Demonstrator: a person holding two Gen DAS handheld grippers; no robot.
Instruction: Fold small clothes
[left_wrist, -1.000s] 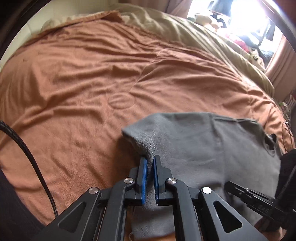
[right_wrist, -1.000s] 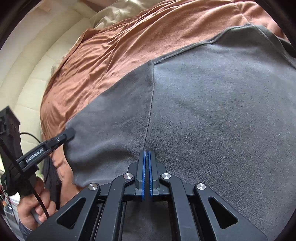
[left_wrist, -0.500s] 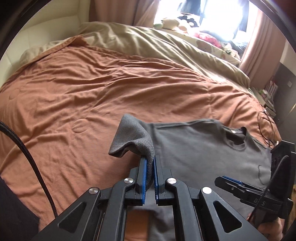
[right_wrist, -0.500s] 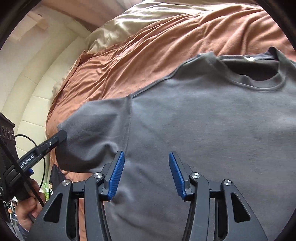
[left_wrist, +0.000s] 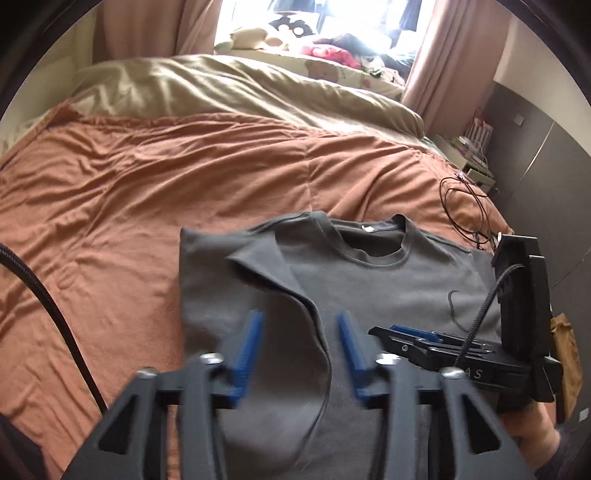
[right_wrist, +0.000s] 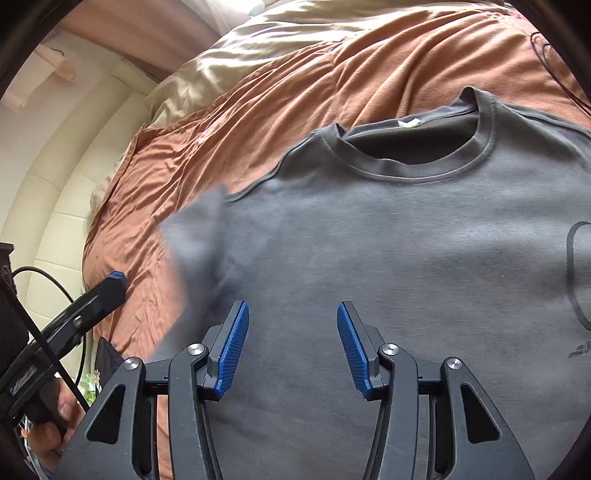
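Hovering with jaws apart and empty, both tools, left tool (left_wrist: 300, 349) just opened, right tool (right_wrist: 291, 349), face the shirt (left_wrist: 388, 280), collar toward the bed's (left_wrist: 166, 173) far edge.

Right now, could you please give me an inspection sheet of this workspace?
Surface: bed with a rumpled orange blanket.
Job's things: grey T-shirt lying face up, its left sleeve folded in over the chest.
Clutter: beige duvet and soft toys at the far end.
Tongs: left tongs open, just released; right tongs open; both empty above the shirt.
Cables: thin black wire coiled on the blanket beside the shirt.
Surroundings: curtains, bright window.
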